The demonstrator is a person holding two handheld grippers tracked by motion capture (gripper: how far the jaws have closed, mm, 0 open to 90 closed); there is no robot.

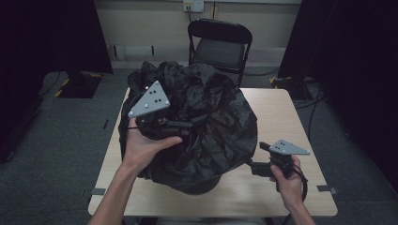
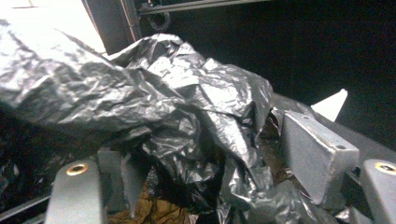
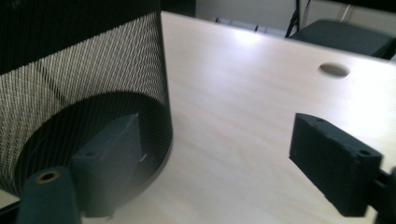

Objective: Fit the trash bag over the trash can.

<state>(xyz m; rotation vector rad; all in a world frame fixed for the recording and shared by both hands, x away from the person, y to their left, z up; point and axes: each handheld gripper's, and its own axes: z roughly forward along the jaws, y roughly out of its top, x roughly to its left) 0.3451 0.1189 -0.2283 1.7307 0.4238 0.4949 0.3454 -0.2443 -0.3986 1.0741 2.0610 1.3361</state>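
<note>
I'm looking down on the worktop (image 1: 291, 117), and centre frame sits the bin (image 1: 199, 185), a black mesh basket almost buried under the bag (image 1: 206, 117), a crinkled black liner ballooning over its top. My left gripper (image 1: 187, 125) is up at the left side of that mound, hand wrapped round the body, pointing in toward the middle of the picture; I read that as working the plastic over or into the rim, since that is where the slack piles up. In the left gripper view the fingers (image 2: 317, 158) stand parted with bag (image 2: 187, 116) folds bunched loosely between them, and I see no pad pressing on the film, so I call them released, with the liner lying in the gap rather than pinched. My right gripper (image 1: 256, 166) is at the lower right of the high view, just beside the foot of the bin and low over the wood. Its own view shows the fingers (image 3: 331, 163) spread wide, with the mesh wall (image 3: 84, 84) curving away on the left and bare worktop (image 3: 243, 93) between them; the left finger sits right at the mesh, though contact is hard to judge. I take that hand as poised to steady the basket while the other dresses the liner, because a light mesh bin would likely skid under a tug.
</note>
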